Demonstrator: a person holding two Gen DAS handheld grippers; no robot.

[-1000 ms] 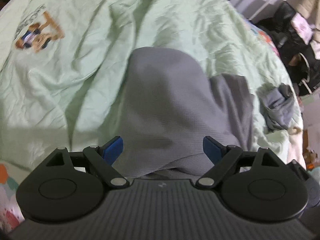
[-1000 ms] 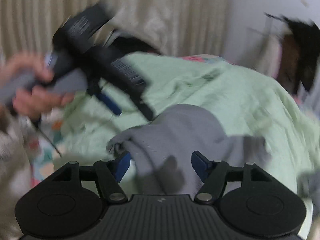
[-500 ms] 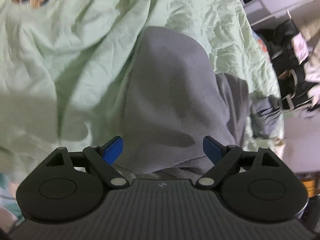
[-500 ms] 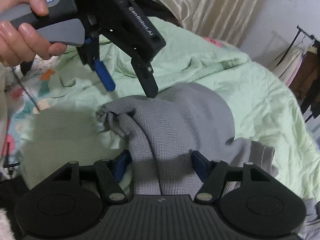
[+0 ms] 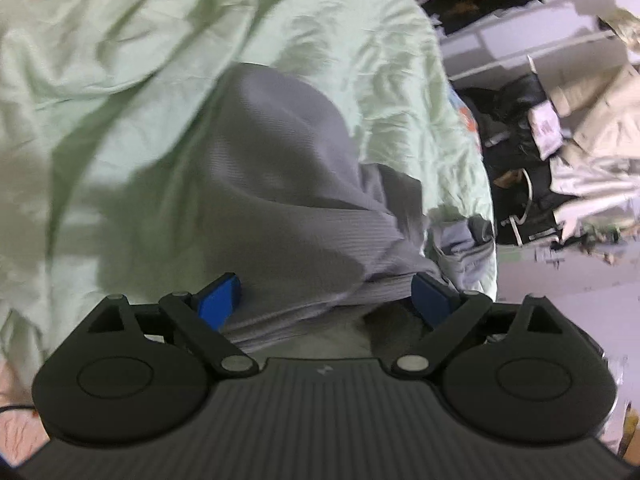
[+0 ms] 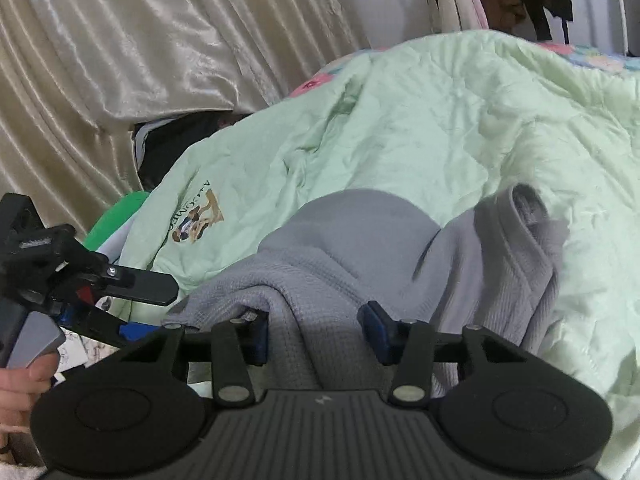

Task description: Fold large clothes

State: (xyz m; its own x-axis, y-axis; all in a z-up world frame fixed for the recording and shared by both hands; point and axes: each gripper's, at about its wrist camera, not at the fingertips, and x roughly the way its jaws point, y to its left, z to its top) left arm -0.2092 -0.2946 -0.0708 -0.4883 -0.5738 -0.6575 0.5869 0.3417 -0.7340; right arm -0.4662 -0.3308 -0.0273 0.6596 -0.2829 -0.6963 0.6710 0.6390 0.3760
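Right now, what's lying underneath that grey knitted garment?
The grey garment lies on a pale green quilt with a small embroidered dog motif. The quilt shows all around it; whatever lies under the quilt there is covered.

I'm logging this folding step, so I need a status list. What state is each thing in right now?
Grey top: partly folded, bunched, lying on the quilt.
Green quilt: spread out, wrinkled.
Left gripper: open, fingers either side of the grey top's near edge.
Right gripper: open, a ridge of the grey top between its fingers.
Curtain: drawn, hanging in folds.
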